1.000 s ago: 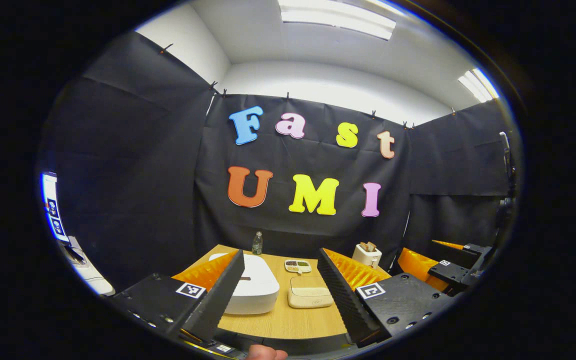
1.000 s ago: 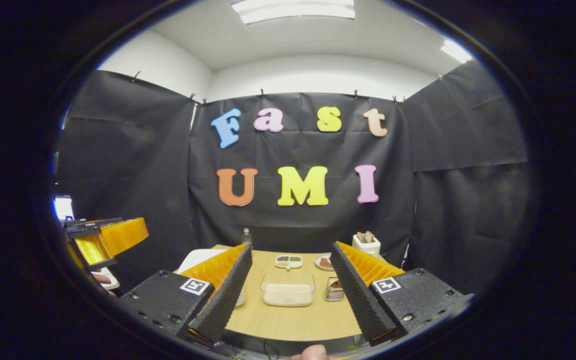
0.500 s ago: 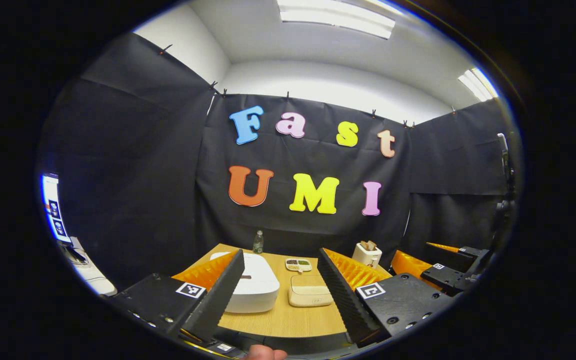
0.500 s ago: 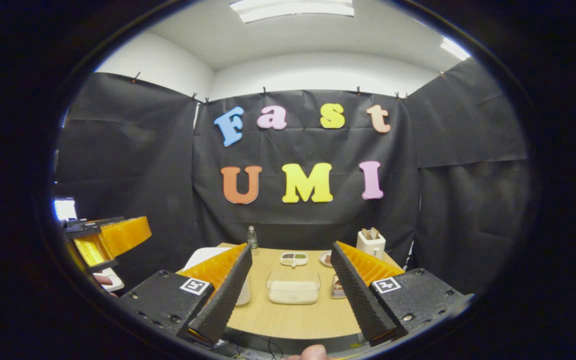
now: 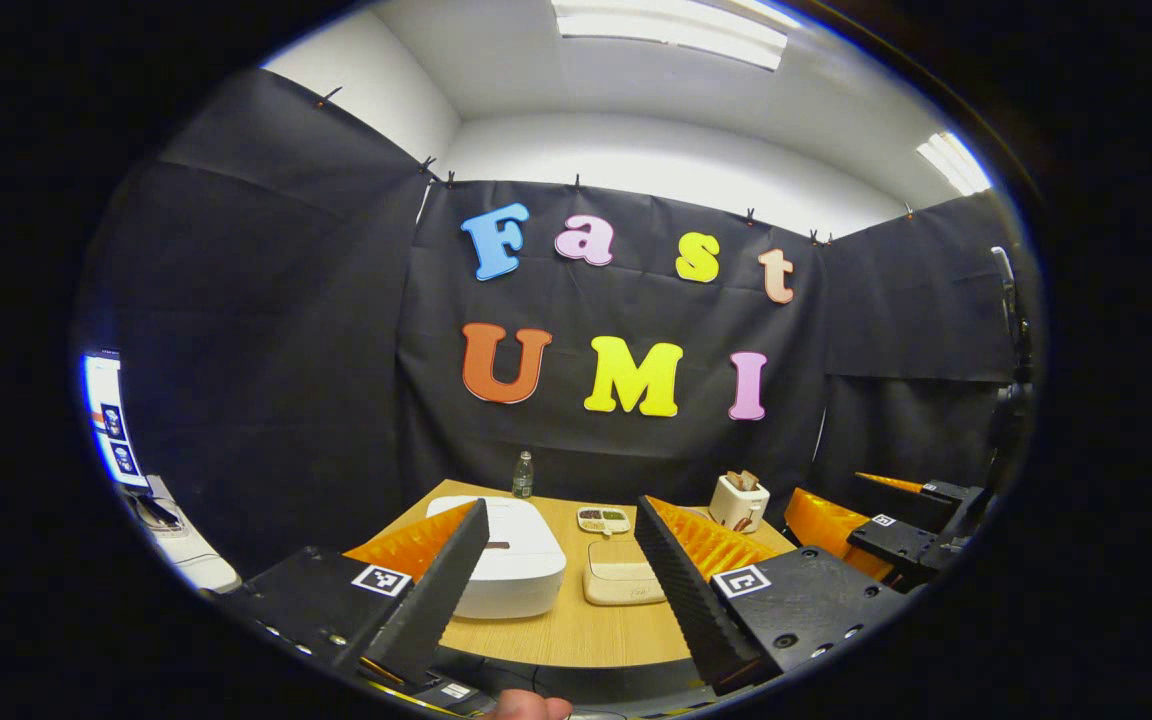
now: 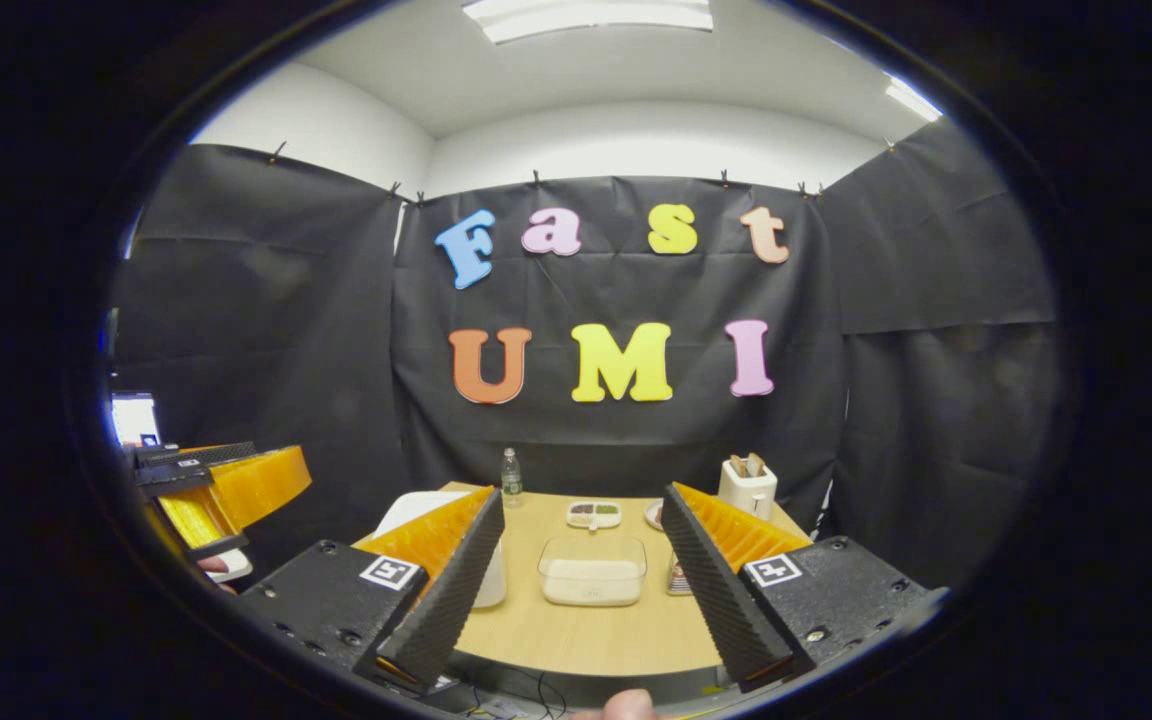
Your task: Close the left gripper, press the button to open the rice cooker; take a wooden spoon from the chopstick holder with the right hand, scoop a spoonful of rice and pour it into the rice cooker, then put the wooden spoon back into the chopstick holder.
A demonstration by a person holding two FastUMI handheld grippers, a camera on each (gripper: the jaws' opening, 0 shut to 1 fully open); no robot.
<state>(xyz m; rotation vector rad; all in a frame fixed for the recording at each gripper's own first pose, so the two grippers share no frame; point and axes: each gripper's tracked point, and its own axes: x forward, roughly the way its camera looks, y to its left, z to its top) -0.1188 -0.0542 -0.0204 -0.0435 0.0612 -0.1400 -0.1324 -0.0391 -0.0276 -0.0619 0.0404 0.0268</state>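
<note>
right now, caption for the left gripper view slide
Open left claw facing the closed rice cooker on the wooden table.

table (image 6: 586,630): pale matt wood grain | rice cooker (image 5: 516,565): smooth white plastic, slight sheen | rice container (image 6: 592,570): clear glossy plastic | bottle (image 6: 510,478): clear plastic | chopstick holder (image 6: 747,487): smooth white

On the worktop (image 5: 576,630), in the left gripper view, the rice cooker (image 5: 511,560) sits at nine o'clock, the rice container (image 5: 621,583) just beside it at three. Behind them, at twelve, lies the divided dish (image 5: 603,519); the bottle (image 5: 523,474) stands at eleven, the chopstick holder (image 5: 738,500) out at two.
</note>
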